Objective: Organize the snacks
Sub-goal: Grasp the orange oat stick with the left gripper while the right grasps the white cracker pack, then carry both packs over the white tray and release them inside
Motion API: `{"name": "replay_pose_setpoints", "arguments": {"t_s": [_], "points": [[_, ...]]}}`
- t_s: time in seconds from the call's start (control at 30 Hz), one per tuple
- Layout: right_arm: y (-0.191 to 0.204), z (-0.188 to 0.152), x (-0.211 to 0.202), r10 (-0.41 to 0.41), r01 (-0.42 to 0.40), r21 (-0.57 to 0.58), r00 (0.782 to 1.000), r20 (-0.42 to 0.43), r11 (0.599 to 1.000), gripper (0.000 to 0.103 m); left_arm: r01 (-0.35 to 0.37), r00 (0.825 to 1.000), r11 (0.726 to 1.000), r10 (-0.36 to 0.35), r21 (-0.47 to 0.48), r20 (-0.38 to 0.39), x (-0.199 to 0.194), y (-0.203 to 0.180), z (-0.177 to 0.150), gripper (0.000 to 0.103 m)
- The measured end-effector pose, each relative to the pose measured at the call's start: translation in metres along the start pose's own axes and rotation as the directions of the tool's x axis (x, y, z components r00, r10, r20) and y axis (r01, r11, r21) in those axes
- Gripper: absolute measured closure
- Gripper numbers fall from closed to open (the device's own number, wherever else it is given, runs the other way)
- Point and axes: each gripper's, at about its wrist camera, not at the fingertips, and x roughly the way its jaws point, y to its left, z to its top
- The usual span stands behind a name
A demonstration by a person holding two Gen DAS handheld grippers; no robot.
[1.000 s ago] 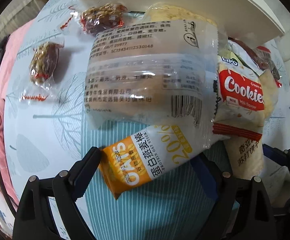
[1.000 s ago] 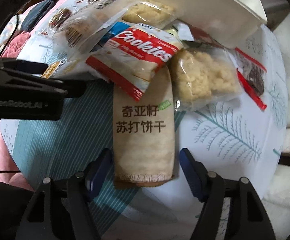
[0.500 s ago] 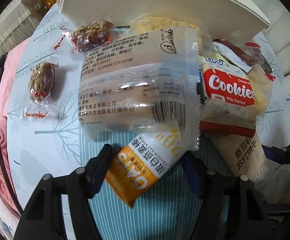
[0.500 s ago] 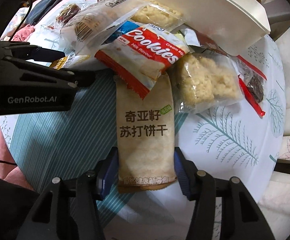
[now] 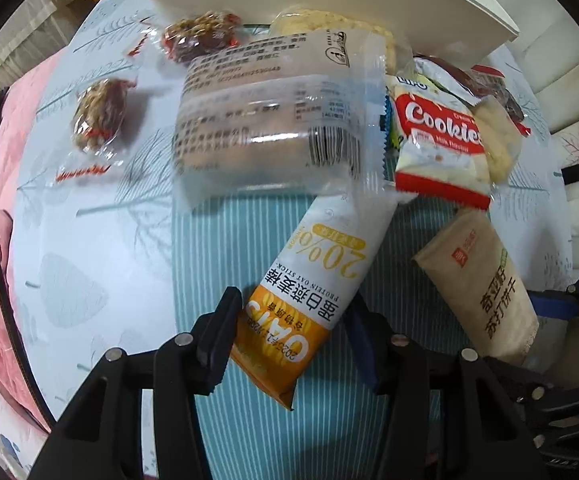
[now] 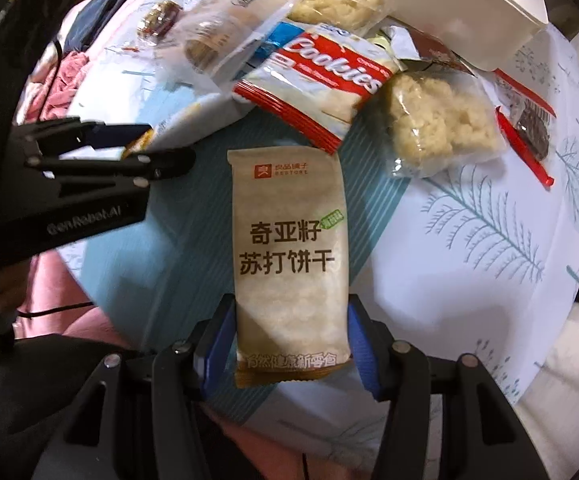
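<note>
Item one: my left gripper (image 5: 291, 334), pointing down, jaws just closed in onto the orange end of the oat stick packet (image 5: 313, 292), pads pressing both long edges. The packet's white end slants up and away, its tip tucked under the clear wrapped cake (image 5: 277, 124).

Item two: my right gripper (image 6: 291, 338), also pointing down, jaws narrowed and clamped on the lower part of the beige soda cracker packet (image 6: 289, 264). The packet stands straight out along the fingers, its top edge just below the red-and-white Cookies bag (image 6: 321, 80), apart from it.

Item three: remaining snacks on the table (image 6: 489, 264), over a leaf-print cloth with a teal striped patch. Puffed rice cake in clear wrap (image 6: 437, 120) lies right of the Cookies bag; a dark bar with red wrapper ends (image 6: 529, 128) lies further right. Two nut-date sweets (image 5: 101, 112) sit left of the clear cake.

Item four: white tray (image 5: 329, 0) at the far edge, its rim over the back of the pile.
</note>
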Motion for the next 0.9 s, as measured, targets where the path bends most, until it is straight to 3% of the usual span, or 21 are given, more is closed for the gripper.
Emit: {"name": "replay_pose_setpoints", "arguments": {"t_s": [0.13,0.3,0.37,0.63,0.77,0.9], "points": [[0.004,0.003,-0.016,0.040,-0.040,0.025,0.999,0.001,0.999,0.049,0.026,1.000,1.000,-0.026,-0.005,-0.007,-0.015,0.011,-0.009,0.056],[0.008,0.011,-0.040,0.073,-0.074,0.025,0.997,0.023,0.997,0.049,0.098,0.995,0.994,-0.099,-0.043,-0.003,-0.045,0.023,-0.010,0.074],[0.010,0.015,-0.050,0.087,-0.087,0.020,0.996,0.034,0.996,0.049,0.117,0.993,0.992,-0.117,-0.051,0.004,-0.054,0.031,-0.007,0.076],[0.021,0.031,-0.082,0.098,-0.099,0.006,0.992,0.084,0.995,0.049,0.155,0.988,0.986,-0.155,-0.057,0.012,-0.083,0.054,-0.006,0.081],[0.024,0.033,-0.100,0.108,-0.110,0.011,0.986,0.128,0.994,0.049,0.193,0.981,0.980,-0.192,-0.057,0.023,-0.092,0.046,0.010,0.087],[0.029,0.040,-0.119,0.112,-0.117,0.015,0.978,0.176,0.993,0.049,0.186,0.981,0.982,-0.184,-0.039,0.053,-0.116,0.052,0.022,0.088]]}}
